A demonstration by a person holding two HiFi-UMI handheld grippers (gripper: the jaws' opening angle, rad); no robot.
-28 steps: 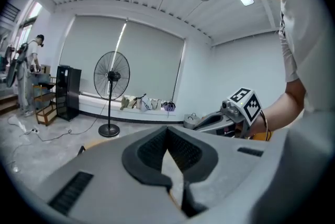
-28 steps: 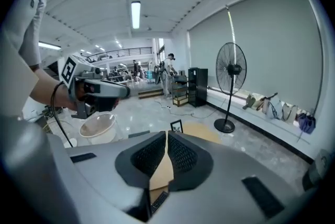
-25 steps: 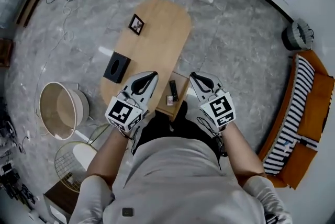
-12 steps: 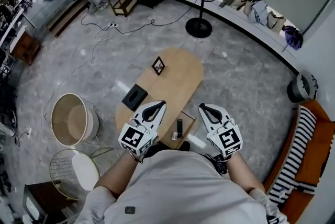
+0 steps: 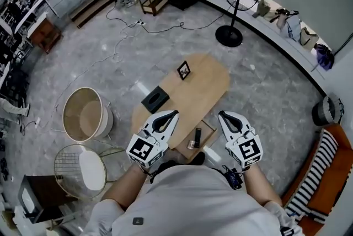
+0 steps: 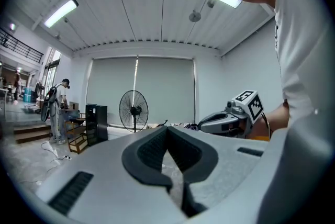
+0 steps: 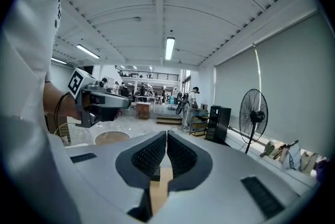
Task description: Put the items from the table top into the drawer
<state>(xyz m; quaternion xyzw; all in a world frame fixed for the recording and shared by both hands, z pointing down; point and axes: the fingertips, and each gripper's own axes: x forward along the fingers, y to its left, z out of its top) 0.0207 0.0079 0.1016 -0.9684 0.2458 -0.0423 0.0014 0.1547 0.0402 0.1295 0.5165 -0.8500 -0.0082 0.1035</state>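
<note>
The left gripper (image 5: 172, 114) had its jaws pressed together on nothing, and the right gripper (image 5: 222, 115) was likewise closed and empty. Both were held side by side high over the near end of the table (image 5: 209, 86), pointing toward its far end. Between them in the head view lay the open drawer (image 5: 210, 129), already holding a slim black item (image 5: 198, 135) with a smaller item (image 5: 192, 144) beside it.

Two things remained on the table top. The black box (image 5: 155, 99) sat by the table's left edge, to the far left of the left gripper's tips, its long axis running near-left to far-right along that edge. The picture frame (image 5: 183, 70) stood farther off, beyond the box. The left gripper was plainly the nearer to the box, so a reach down and to the far left looked the likely next move. The right gripper was well apart from both items.
</note>
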